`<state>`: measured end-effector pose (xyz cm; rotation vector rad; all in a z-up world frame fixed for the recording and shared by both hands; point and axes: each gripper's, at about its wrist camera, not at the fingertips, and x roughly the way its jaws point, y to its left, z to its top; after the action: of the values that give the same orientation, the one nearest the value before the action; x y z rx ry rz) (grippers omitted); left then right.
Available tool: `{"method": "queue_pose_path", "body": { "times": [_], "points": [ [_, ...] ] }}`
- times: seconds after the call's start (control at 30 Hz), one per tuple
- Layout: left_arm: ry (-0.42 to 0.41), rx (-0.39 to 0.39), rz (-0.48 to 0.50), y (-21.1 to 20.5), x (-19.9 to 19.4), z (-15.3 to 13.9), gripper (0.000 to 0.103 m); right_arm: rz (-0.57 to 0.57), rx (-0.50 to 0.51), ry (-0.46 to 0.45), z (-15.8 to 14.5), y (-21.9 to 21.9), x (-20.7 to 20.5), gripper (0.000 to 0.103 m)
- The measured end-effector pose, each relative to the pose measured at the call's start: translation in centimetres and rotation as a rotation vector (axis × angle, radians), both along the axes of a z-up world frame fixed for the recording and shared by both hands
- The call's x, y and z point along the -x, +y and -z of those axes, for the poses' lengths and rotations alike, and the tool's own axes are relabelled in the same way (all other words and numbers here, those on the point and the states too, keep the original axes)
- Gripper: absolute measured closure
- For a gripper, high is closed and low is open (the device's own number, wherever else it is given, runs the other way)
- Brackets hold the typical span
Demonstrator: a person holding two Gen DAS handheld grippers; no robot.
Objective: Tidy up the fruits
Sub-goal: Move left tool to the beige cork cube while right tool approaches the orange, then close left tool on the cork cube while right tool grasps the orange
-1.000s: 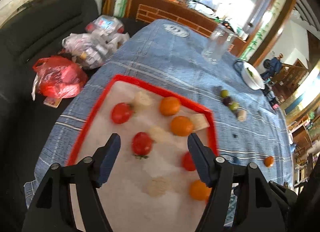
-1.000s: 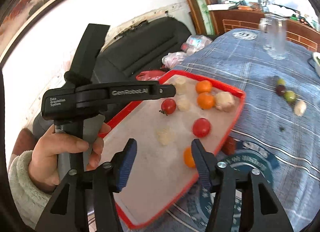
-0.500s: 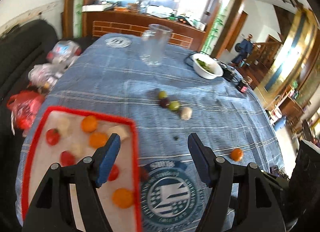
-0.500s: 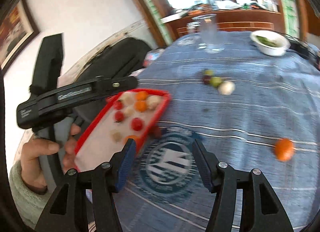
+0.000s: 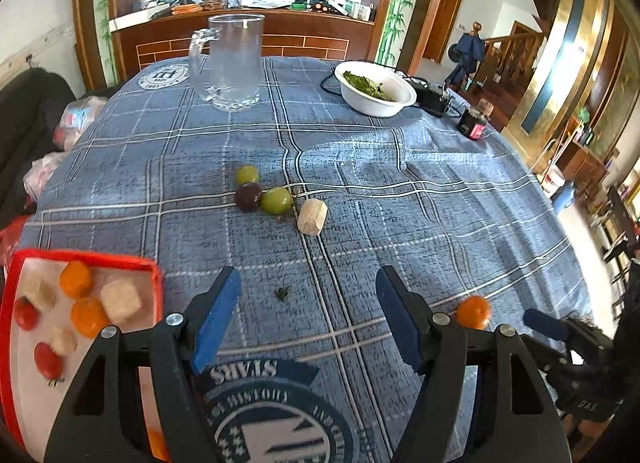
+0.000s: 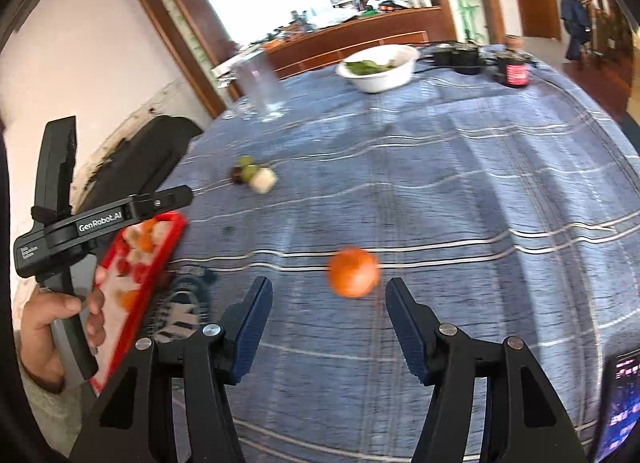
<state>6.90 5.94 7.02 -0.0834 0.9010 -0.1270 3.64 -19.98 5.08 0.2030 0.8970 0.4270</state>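
Note:
A red tray [image 5: 154,275] at the lower left holds oranges, tomatoes and beige cubes. My left gripper [image 5: 308,303] hovers open over bare blue cloth to the right of the tray, with nothing between its fingers. Farther out on the cloth lie two green fruits [image 5: 277,200], a dark purple fruit [image 5: 248,196] and a beige cube [image 5: 312,216] in a cluster. A loose orange [image 6: 353,272] rests on the cloth just ahead of my right gripper [image 6: 328,295], which is open and not touching it. The same orange [image 5: 473,312] shows at the left view's lower right.
A glass mug [image 5: 232,59] and a white bowl of greens [image 5: 374,89] stand at the far side, with a black device [image 5: 434,97] and a red-labelled jar [image 5: 474,125] at the far right. Plastic bags [image 5: 76,123] lie on a dark sofa to the left. A hand [image 6: 40,323] holds the left gripper.
Both grippers have swung right, away from the tray and over the cloth. The tray has slid to the left edge of both views. The loose orange now sits just ahead of the right fingers.

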Motion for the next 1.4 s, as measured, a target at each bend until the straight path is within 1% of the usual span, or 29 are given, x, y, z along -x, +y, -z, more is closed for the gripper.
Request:
{"method": "queue_pose_path", "body": {
  "times": [0.13,0.2,0.3,0.37,0.4,0.47,0.53,0.63,0.73,0.8,0.87,0.93,0.97,1.0,1.07,1.13,1.23,1.4],
  "points": [
    [0.006,-0.054,0.027,-1.0,-1.3,1.5,0.034,0.011,0.016,0.023,0.8,-0.3,-1.1,0.043],
    [0.025,-0.082,0.022,-1.3,-2.1,2.5,0.034,0.004,0.023,0.024,1.1,0.2,-1.7,0.044],
    [0.044,-0.087,0.002,-1.2,-3.2,3.5,0.034,-0.01,0.028,0.027,1.5,0.9,-2.2,0.045],
    [0.05,-0.058,-0.003,-1.1,-3.8,3.7,0.04,-0.02,0.03,0.026,1.7,1.3,-2.3,0.045],
    [0.05,-0.052,-0.004,-1.1,-4.1,3.8,0.044,-0.025,0.034,0.026,1.8,1.4,-2.4,0.045],
    [0.048,-0.059,-0.009,-1.3,-4.6,4.0,0.048,-0.03,0.049,0.025,2.0,1.7,-2.7,0.046],
    [0.051,-0.071,-0.004,-1.6,-5.4,4.2,0.055,-0.028,0.067,0.026,2.2,1.8,-3.0,0.046],
    [0.064,-0.07,0.007,-2.0,-6.7,4.5,0.06,-0.024,0.086,0.029,2.6,1.7,-3.4,0.046],
    [0.074,-0.093,0.022,-2.7,-7.5,5.0,0.061,-0.023,0.084,0.04,3.1,1.5,-3.7,0.05],
    [0.088,-0.103,0.034,-3.2,-8.1,5.4,0.066,-0.028,0.08,0.046,3.3,1.5,-3.9,0.052],
    [0.089,-0.12,0.032,-3.5,-8.5,5.7,0.067,-0.032,0.074,0.047,3.4,1.5,-3.9,0.053],
    [0.103,-0.114,0.037,-3.5,-9.0,6.0,0.073,-0.038,0.081,0.042,3.4,1.7,-3.9,0.053],
    [0.109,-0.119,0.036,-3.6,-9.2,6.2,0.073,-0.042,0.084,0.041,3.4,1.9,-4.0,0.053],
    [0.106,-0.121,0.037,-3.6,-9.4,6.3,0.073,-0.046,0.085,0.041,3.4,2.0,-4.0,0.054],
    [0.098,-0.119,0.038,-3.6,-9.5,6.3,0.077,-0.053,0.085,0.042,3.4,2.3,-4.1,0.057],
    [0.094,-0.118,0.039,-3.6,-9.4,6.2,0.078,-0.064,0.088,0.043,3.5,2.6,-4.1,0.059],
    [0.09,-0.113,0.053,-3.7,-8.9,6.2,0.078,-0.091,0.093,0.04,3.5,3.2,-3.8,0.067],
    [0.102,-0.09,0.073,-3.8,-7.7,6.2,0.078,-0.095,0.124,0.023,3.4,3.8,-3.6,0.067]
  ]
}}
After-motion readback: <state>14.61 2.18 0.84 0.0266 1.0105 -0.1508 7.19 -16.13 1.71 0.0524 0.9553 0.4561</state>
